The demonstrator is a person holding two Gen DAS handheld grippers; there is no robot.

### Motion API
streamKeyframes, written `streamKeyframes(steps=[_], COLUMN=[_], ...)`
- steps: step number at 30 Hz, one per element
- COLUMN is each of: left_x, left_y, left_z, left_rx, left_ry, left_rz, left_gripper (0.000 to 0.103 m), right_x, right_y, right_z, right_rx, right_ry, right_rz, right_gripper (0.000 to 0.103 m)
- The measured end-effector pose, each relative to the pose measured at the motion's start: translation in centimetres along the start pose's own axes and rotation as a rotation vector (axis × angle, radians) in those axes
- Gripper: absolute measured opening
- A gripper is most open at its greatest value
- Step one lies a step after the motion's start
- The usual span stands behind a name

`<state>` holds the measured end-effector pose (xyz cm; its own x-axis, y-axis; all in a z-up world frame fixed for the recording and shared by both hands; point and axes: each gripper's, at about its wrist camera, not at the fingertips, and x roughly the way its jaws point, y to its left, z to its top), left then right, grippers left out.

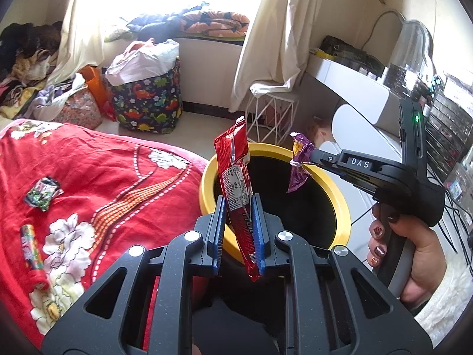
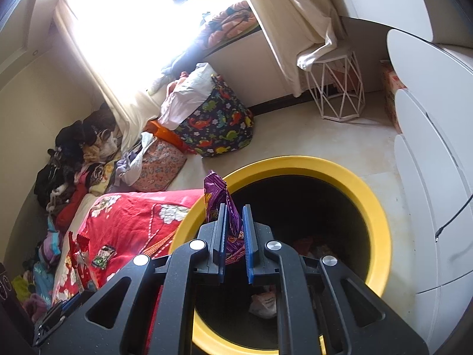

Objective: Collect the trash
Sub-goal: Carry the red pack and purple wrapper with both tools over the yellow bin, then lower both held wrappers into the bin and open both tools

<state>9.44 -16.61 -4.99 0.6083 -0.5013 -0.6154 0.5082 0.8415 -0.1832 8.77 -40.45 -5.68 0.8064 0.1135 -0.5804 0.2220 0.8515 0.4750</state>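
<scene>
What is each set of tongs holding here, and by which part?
Left tongs: red wrapper, pinched across its lower half. Right tongs: purple wrapper, gripped at its lower part. Both hang over the yellow bin.

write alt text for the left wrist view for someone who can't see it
The left claw grips a red wrapper upright at the rim of a yellow bin, while the right claw holds a purple wrapper above its opening. Two more wrappers lie on the red bedspread to the left.
</scene>
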Motion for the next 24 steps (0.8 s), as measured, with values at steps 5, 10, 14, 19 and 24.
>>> streamKeyframes(steps=[5, 10, 14, 19, 24], left_x=[1.4, 2.6, 3.7, 5.2, 6.5], left_y=[-0.9, -1.7, -2.2, -2.9, -3.1], left_z=[0.2, 0.2, 0.1, 0.0, -0.1], left_rx=[0.026, 0.045, 0.060, 0.074, 0.072], left_ry=[0.023, 0.045, 0.060, 0.087, 0.109], left_rz=[-0.013, -0.025, -0.035, -0.048, -0.056], left_gripper=[0.012, 0.012, 0.012, 0.012, 0.012], right_x=[0.0, 0.0, -0.1, -0.1, 0.2], right_y=[-1.4, -2.4, -2.9, -3.7, -4.4], right_z=[0.1, 0.2, 0.4, 0.4, 0.5], right_rx=[0.030, 0.053, 0.056, 0.064, 0.078], right_ry=[-0.001, -0.001, -0.011, -0.014, -0.014], right_rz=[-0.022, -0.041, -0.057, -0.074, -0.089], right_gripper=[0.010, 0.010, 0.010, 0.010, 0.010])
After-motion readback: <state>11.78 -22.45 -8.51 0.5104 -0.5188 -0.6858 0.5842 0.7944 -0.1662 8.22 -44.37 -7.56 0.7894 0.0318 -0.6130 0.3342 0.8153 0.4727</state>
